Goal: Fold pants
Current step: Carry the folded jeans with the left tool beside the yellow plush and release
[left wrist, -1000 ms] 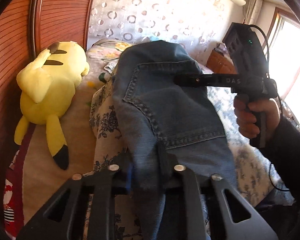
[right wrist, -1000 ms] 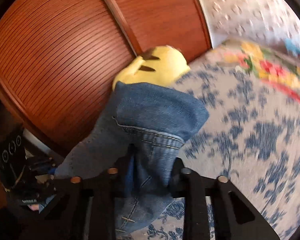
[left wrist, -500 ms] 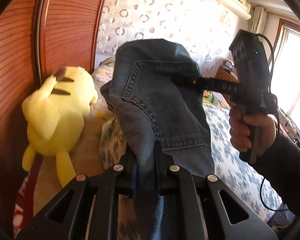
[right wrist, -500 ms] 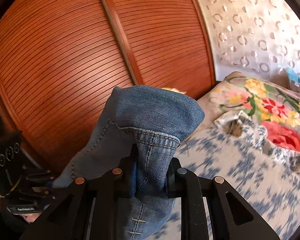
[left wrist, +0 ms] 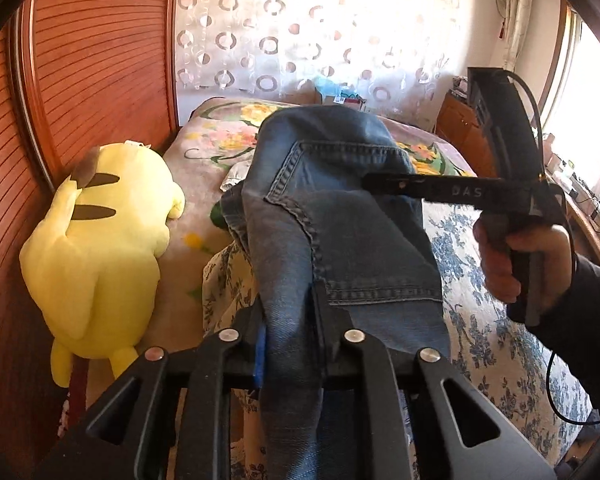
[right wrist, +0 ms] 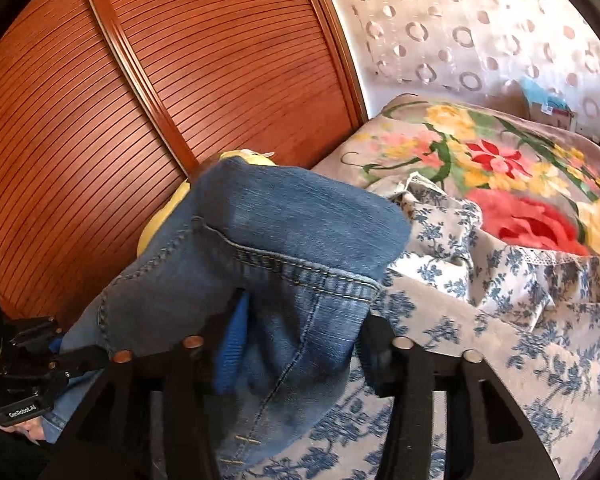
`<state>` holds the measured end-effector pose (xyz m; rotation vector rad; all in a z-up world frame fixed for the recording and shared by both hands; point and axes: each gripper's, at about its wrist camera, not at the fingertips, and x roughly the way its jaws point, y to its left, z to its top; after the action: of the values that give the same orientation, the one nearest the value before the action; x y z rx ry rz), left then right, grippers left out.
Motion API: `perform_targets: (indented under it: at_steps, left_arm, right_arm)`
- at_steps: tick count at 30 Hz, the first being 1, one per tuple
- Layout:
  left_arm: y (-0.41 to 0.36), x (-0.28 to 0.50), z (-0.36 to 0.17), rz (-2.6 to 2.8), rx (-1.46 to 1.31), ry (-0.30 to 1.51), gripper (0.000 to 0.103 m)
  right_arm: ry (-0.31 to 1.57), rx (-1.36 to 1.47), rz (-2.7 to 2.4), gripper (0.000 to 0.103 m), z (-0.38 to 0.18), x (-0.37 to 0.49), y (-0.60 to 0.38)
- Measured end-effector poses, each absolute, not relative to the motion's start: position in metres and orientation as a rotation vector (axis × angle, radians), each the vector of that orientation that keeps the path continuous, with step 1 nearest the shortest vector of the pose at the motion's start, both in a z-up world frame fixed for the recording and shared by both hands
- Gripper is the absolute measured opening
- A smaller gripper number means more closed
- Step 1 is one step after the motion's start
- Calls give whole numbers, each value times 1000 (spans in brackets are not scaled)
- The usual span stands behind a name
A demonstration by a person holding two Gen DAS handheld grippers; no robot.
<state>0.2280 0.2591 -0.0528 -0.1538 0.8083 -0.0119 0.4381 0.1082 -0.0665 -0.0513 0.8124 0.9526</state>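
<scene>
Jeans (left wrist: 332, 216) hang in the air over the near part of the bed (left wrist: 496, 320), carried between the two grippers with a back pocket and its stitched seam facing the left camera. The left gripper (left wrist: 292, 332) has its fingers nearly together, pinching a bunched fold of denim; they have just been easing apart a little, with the cloth between them. The right gripper (right wrist: 300, 344) has just been opening too: its fingers stand about half apart with the hemmed edge of denim draped between them, the blue pad (right wrist: 232, 356) on the left finger showing beside the cloth. From the left view the person's right hand (left wrist: 520, 264) grips its handle off to the right.

To my eye the fold is being carried over and let down. To do it well, I would lower both corners together so the held edge lands level on the blue-flowered sheet (right wrist: 480, 340), and keep the denim taut between the hands until it touches. The right side looks loose already, so I would watch that corner for slipping or curling under. The yellow plush toy (left wrist: 100, 248) lies along the left side by the wooden panelling (right wrist: 140, 100); the drop should stay clear of it and of the flowered blanket (right wrist: 500, 168) farther up.
</scene>
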Motion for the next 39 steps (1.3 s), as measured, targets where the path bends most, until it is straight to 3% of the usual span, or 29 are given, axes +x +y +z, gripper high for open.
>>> perform_targets:
  at_steps: [8, 15, 22, 31, 37, 39]
  left_arm:
    - [269, 208, -51, 89, -115, 826, 41]
    - [258, 191, -38, 85, -114, 770, 75]
    - [223, 177, -22, 32, -82, 711, 84]
    - [174, 160, -2, -44, -64, 619, 84]
    - [143, 149, 12, -62, -42, 563, 102]
    - [131, 146, 16, -61, -20, 550, 103]
  right_arm:
    - [703, -85, 836, 59, -35, 424, 88]
    - [641, -122, 878, 59, -35, 385, 88]
    - [614, -109, 824, 59, -23, 333, 46]
    - [566, -85, 748, 59, -3, 264, -29]
    - [536, -76, 694, 59, 6, 218, -76]
    - [521, -74, 673, 59, 10, 203, -91]
